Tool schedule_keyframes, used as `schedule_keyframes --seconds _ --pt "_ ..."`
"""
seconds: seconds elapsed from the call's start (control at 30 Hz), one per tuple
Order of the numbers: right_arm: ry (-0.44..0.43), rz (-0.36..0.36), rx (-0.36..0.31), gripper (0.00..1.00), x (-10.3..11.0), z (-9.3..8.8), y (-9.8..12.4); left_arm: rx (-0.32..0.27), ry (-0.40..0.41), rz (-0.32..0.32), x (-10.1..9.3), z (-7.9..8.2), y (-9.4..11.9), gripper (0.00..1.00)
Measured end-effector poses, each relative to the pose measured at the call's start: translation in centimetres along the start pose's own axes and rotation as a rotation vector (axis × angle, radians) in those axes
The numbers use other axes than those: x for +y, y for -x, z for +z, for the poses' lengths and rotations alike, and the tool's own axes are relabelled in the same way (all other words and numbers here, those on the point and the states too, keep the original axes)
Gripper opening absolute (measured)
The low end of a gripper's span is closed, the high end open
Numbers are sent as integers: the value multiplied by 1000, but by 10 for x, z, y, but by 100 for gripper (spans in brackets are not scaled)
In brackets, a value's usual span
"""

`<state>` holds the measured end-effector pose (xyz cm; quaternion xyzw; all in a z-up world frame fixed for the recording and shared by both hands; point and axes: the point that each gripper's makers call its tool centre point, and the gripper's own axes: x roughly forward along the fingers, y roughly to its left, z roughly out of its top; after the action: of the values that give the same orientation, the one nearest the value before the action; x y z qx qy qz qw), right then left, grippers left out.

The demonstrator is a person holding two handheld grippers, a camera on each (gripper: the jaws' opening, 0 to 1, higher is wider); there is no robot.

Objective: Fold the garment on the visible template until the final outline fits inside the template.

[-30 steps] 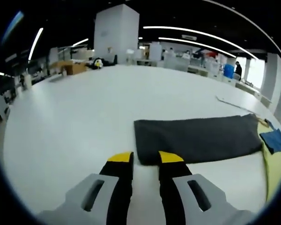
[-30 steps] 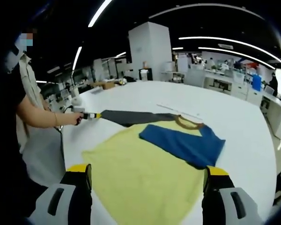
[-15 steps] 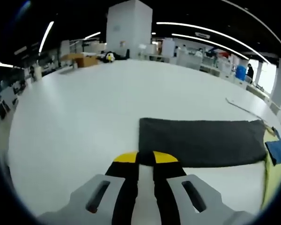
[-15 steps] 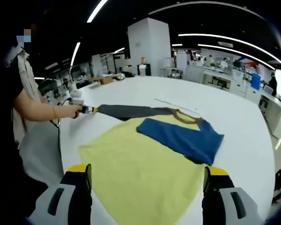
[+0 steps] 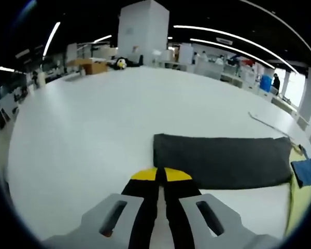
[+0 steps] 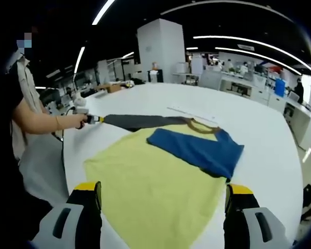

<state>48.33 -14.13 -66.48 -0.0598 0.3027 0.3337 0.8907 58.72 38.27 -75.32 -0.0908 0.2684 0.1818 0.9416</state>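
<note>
Closing in: left tool (image 5: 161, 174) jaws, apart a second ago, now pressed together at cuff edge of dark grey sleeve (image 5: 220, 161); whether cloth is pinched, cannot tell. Sleeve long axis runs straight away from yellow shirt body (image 6: 155, 192) across white round surface (image 5: 93, 129). Blue sleeve (image 6: 197, 150) folded over chest. Right tool (image 6: 163, 192) spread wide over hem. No readable writing.

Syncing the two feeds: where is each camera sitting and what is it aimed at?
Left gripper view: rides the left gripper, low over the white table, aimed along the grey sleeve; jaws together at its cuff.
Right gripper view: rides the right gripper, above the yellow shirt; jaws wide apart; person's arm at left.
Shared: grey sleeve, blue sleeve, table.
</note>
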Motion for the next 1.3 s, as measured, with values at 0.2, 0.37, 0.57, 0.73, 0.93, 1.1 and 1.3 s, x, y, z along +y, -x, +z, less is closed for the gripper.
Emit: schedule_keyframes --seconds 0.2,0.37,0.57,0.73,0.93,1.1,1.3 --pt "-4 2 -5 99 -1 0 -4 -36 15 -15 -7 14 5 0" --pt "-5 9 -14 99 1 1 -5 -49 5 -43 -16 20 8 0" --pt "-4 18 -27 99 2 4 -4 -67 -2 -86 -32 29 10 0" --pt "0 17 -26 99 2 3 -3 -95 1 -128 -48 39 13 0" --pt "-2 22 -30 99 5 2 -3 -130 37 -187 -70 51 19 0" --pt "-3 31 -44 99 9 4 -3 -168 57 -265 -93 61 25 0" --pt "0 37 -43 99 12 4 -3 -190 51 -335 -118 69 34 0"
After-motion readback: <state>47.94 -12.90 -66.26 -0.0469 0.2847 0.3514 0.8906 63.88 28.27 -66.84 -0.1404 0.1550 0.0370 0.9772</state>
